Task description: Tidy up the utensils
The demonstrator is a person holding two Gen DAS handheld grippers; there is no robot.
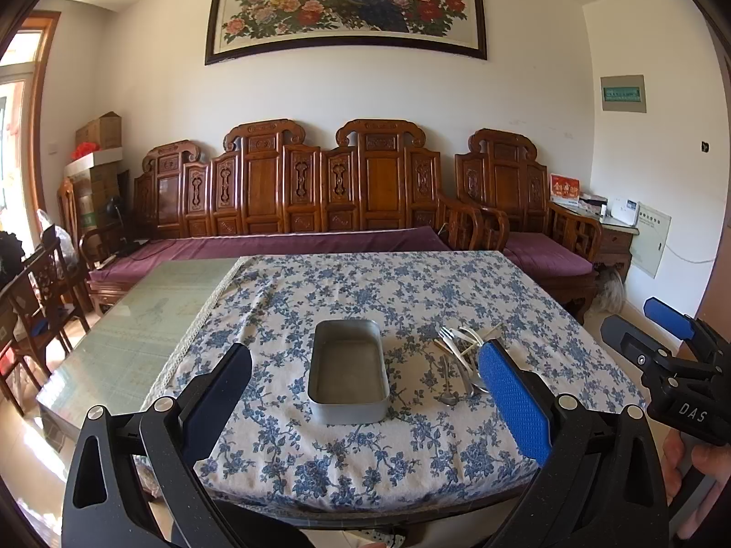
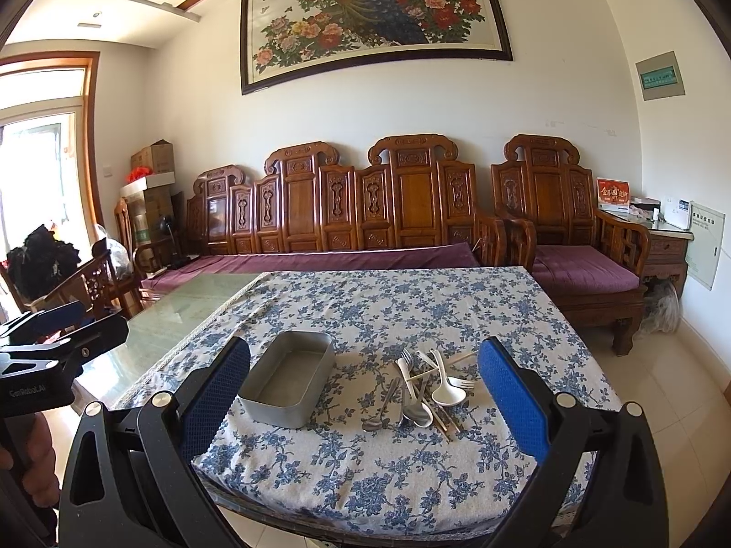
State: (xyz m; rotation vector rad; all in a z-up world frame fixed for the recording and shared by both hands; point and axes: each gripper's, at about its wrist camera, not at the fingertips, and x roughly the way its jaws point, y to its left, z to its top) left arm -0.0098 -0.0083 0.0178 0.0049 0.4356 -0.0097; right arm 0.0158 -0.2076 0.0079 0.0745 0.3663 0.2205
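An empty grey metal tray stands on the blue-flowered tablecloth. To its right lies a pile of utensils: metal spoons, forks, chopsticks and a white plastic spoon. My left gripper is open and empty, held above the table's near edge in front of the tray. My right gripper is open and empty, held above the near edge in front of the pile. The right gripper also shows at the right of the left wrist view.
Bare glass tabletop lies left of the cloth. A carved wooden sofa with purple cushions stands behind the table. Wooden chairs stand at the left. The tiled floor is at the right.
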